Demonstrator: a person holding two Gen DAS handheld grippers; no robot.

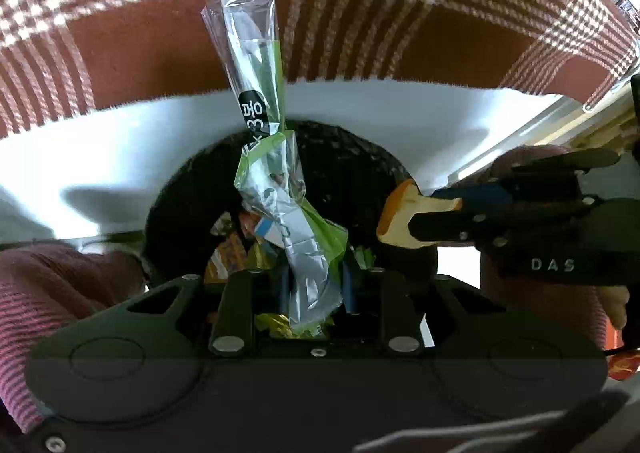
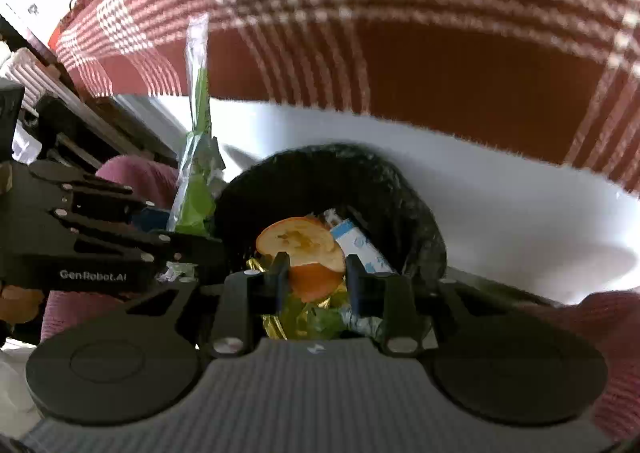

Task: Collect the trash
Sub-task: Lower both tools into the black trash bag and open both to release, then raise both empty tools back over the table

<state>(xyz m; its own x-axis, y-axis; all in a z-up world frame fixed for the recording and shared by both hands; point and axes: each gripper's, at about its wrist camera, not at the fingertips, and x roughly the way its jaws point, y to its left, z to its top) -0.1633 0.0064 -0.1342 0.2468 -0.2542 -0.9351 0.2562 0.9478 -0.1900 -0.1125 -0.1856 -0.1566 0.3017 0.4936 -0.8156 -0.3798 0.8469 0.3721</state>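
Left hand-held gripper (image 1: 314, 285) pinches a clear-and-green plastic wrapper (image 1: 260, 121) above the black trash bag (image 1: 360, 157). Right hand-held gripper (image 2: 316, 273) clamps an orange peel (image 2: 300, 243) over the bag, wrappers (image 2: 304, 321) inside at 6 o'clock.

Plaid blanket (image 1: 360, 13) (brown-white) — white table (image 1: 360, 109).
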